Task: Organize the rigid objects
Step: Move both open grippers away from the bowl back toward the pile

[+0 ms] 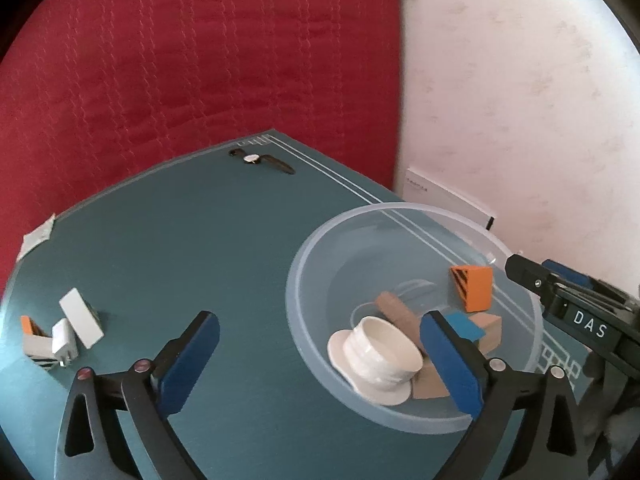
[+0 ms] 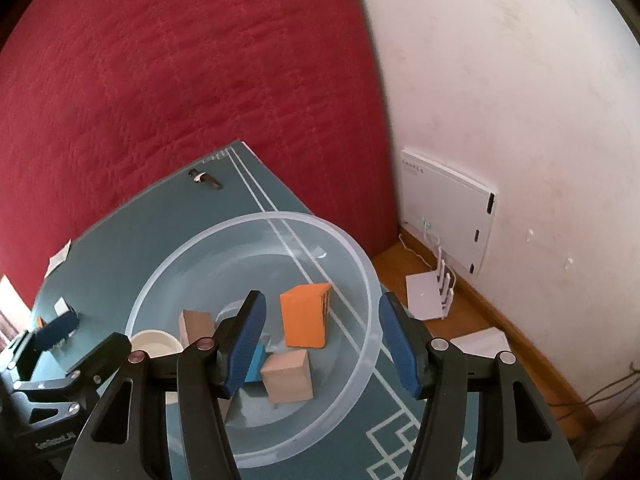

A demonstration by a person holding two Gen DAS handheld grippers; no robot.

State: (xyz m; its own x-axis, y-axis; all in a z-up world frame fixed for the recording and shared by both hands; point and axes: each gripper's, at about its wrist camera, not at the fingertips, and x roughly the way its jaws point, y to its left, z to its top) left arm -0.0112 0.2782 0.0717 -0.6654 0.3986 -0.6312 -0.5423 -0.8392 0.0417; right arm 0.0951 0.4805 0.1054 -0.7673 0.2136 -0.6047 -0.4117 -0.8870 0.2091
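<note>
Currently the teal worktop point(image 1: 180, 248) carries a clear bowl point(image 1: 304, 264) holding a white cup point(image 1: 384, 354), an orange block point(image 1: 474, 286) and wooden blocks point(image 2: 288, 376). Left gripper point(image 1: 320, 364) jaws wide open, empty, over the bowl's near rim; right gripper point(image 2: 324, 344) jaws part-open, straddling the rim without touching it. White pieces point(image 1: 80, 318) and a watch point(image 1: 256, 159) lie outside.

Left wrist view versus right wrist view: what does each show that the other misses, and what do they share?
Only the left wrist view shows the open left hand-held gripper head-on, the watch's pale dial, and the white blocks plainly, at the mat's left.

Only the right wrist view shows the right hand-held gripper straddling the bowl's near-right rim, the router on the wooden floor, and the whole wall panel.

Both show the clear bowl on the teal mat, holding the orange block, wooden blocks and the white cup.
</note>
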